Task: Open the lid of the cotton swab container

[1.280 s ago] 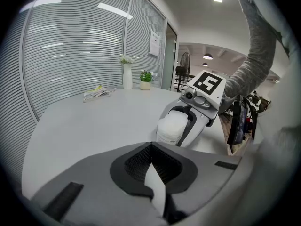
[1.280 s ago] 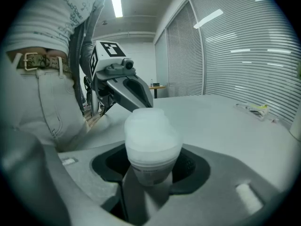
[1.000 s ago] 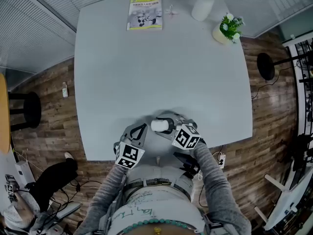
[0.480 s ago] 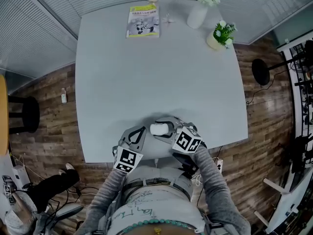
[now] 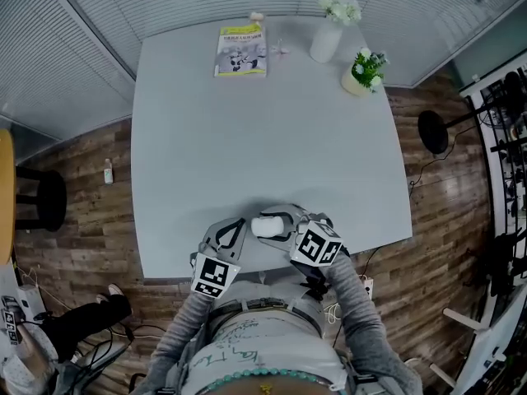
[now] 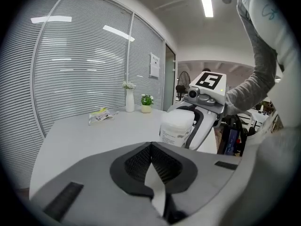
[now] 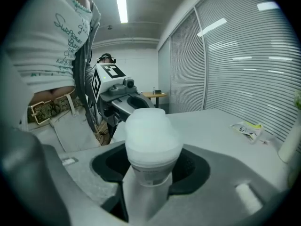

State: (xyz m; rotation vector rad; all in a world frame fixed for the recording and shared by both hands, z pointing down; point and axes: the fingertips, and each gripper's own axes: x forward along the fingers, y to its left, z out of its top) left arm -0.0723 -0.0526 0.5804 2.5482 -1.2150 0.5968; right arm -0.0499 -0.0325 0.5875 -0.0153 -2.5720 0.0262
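**Now: swab container pinched in the right jaws at the desk's near edge**

The small white plastic cotton swab container (image 5: 265,225) is held over the near edge of the pale grey square desk (image 5: 263,138), right in front of the person. The right gripper (image 5: 278,221) has its grey jaws spread wide around the container's labelled body and pressing on both sides. The container's frosted, rounded lid (image 7: 149,126) is on and sticks out past the jaws. The left gripper (image 5: 233,231) hovers just beside the container on the left. Its jaws are pressed together with nothing between them, and they do not touch the container. Whether the container's base rests on the desk cannot be told.

Well apart, along the far edge, lie a yellow-green covered booklet (image 5: 240,49), a tall white vase of white flowers (image 5: 325,41) and a small potted green plant (image 5: 360,74).
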